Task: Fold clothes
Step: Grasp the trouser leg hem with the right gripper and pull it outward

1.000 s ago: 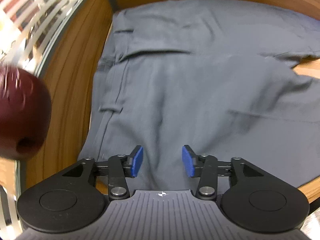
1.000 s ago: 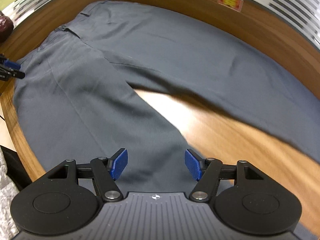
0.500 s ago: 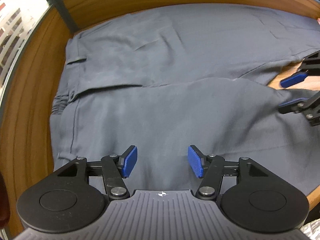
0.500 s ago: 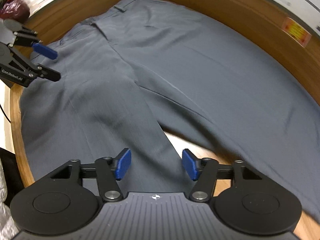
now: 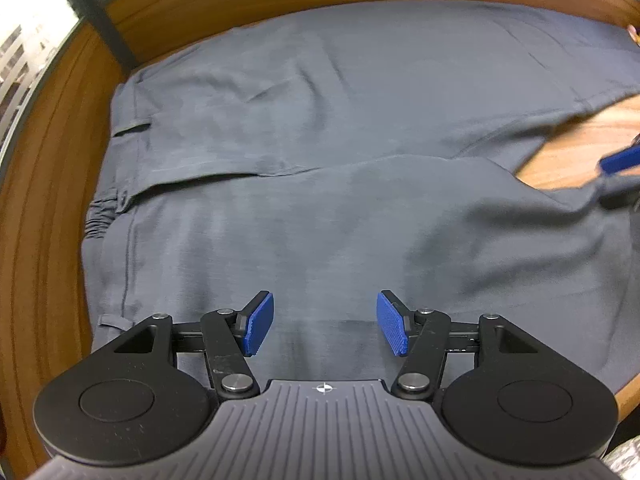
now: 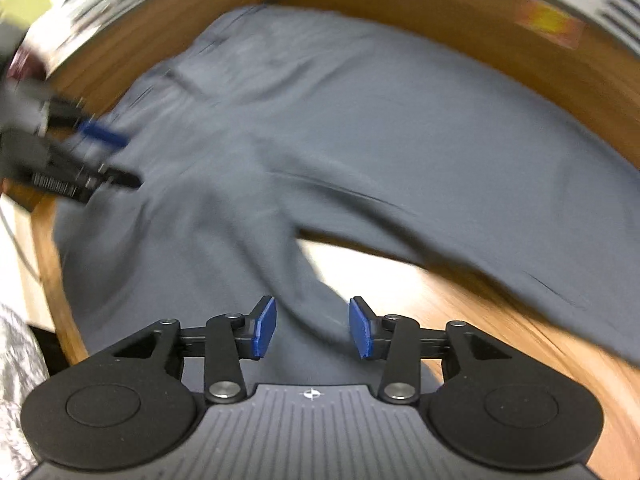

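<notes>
Left gripper (image 5: 325,325) and right gripper (image 6: 312,328) hover, fingers released, the right having just opened slightly, over grey trousers (image 5: 320,200) spread flat on the wooden surface (image 5: 44,240). Good practice: pinch the near leg's edge cleanly, then carry it over the far leg.

It looks like an office or lab room rather than a home. The wooden bench (image 5: 48,216) stands against frosted, striped glass panels (image 6: 616,4) with a dark post (image 5: 92,12) (a partition frame, seemingly), and a yellow-orange sticker (image 6: 548,20) sits near its far edge.
</notes>
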